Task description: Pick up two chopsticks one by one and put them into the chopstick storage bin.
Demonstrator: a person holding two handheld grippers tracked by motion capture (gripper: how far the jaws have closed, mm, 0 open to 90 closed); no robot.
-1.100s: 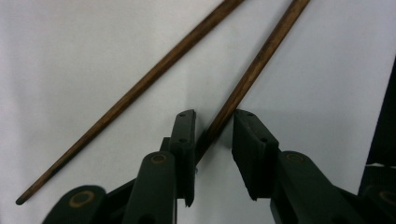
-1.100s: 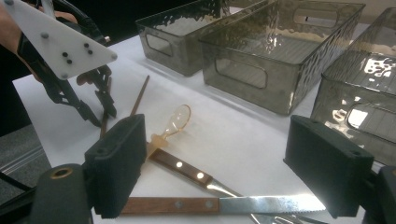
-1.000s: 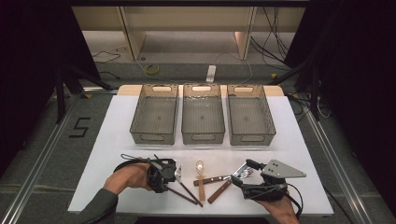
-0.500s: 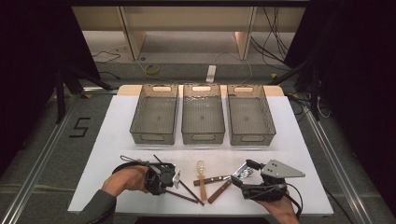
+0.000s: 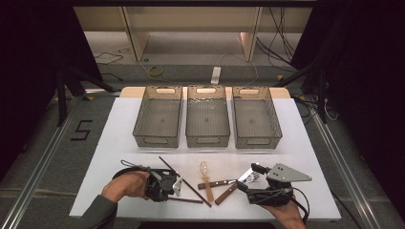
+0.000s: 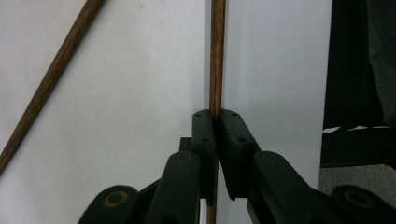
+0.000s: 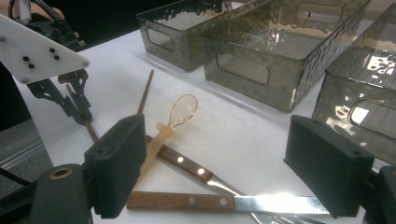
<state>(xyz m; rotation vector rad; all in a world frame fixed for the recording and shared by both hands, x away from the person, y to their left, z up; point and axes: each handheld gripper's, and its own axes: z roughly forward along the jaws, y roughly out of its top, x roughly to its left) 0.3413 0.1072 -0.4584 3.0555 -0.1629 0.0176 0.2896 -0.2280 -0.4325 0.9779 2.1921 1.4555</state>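
My left gripper [image 5: 171,193] is low over the white table, near the front edge. Its jaws have just been closing and are now shut on a thin brown chopstick [image 6: 216,56], which lies flat [image 5: 191,200]. A second chopstick [image 6: 46,88] lies slantwise beside it [image 5: 186,181]. My right gripper [image 5: 249,177] stands open to the right; between its wide jaws [image 7: 215,140] lie a wood-handled knife [image 7: 233,201], another wood-handled utensil [image 7: 182,161] and an amber plastic spoon [image 7: 175,116], none of them touched.
Three smoky clear bins [image 5: 157,138], [image 5: 207,139], [image 5: 256,139] stand side by side across the middle of the table [image 5: 114,143]. The table's front edge lies just behind both hands. A sleeve and hand [image 5: 119,188] hold the left gripper.
The left gripper's jaws have come together on the nearer chopstick, and the hand has drifted slightly toward the front edge. The right gripper has kept still.
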